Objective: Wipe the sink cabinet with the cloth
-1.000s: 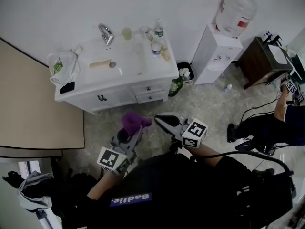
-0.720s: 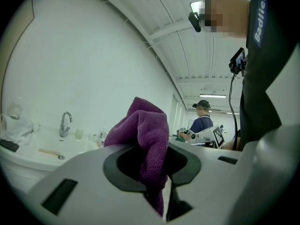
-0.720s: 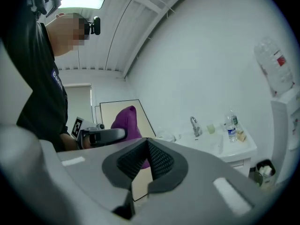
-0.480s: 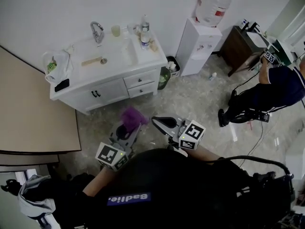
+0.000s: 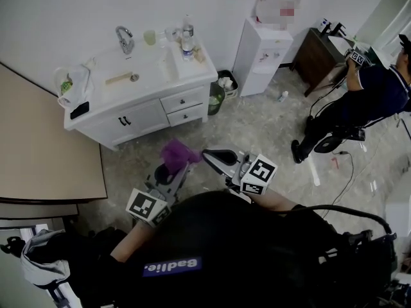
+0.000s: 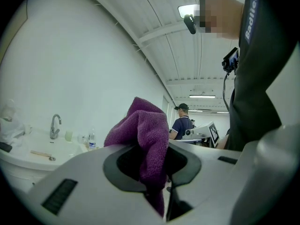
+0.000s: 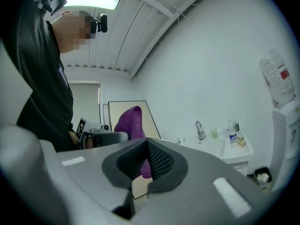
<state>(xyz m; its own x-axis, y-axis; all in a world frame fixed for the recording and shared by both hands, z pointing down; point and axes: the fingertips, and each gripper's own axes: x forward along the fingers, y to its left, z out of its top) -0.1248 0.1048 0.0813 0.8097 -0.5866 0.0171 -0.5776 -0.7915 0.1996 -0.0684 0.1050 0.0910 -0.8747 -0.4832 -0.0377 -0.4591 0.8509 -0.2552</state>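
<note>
A white sink cabinet [image 5: 138,117] with two doors and two drawers stands against the far wall, a tap [image 5: 123,39] at its back. My left gripper [image 5: 174,162] is shut on a purple cloth [image 5: 177,152], which bunches up above the jaws [image 6: 143,135]. It hangs over the floor, well short of the cabinet front. My right gripper [image 5: 217,159] is just to its right, shut with nothing between its jaws. In the right gripper view the cloth [image 7: 129,121] shows behind the closed jaws and the cabinet [image 7: 232,156] is at the right.
On the cabinet top are a cup [image 5: 150,37], bottles [image 5: 187,42], a white bag [image 5: 72,82] and a dark phone [image 5: 80,110]. A bin [image 5: 225,84], a water dispenser [image 5: 260,47] and a brown side table [image 5: 316,56] stand to the right. A person [image 5: 369,101] crouches at far right. A beige panel [image 5: 45,153] lies left.
The view has shifted, so the cabinet sits higher and further left in frame. Both grippers keep their pose, cloth still held. The person at right has come further into view.
</note>
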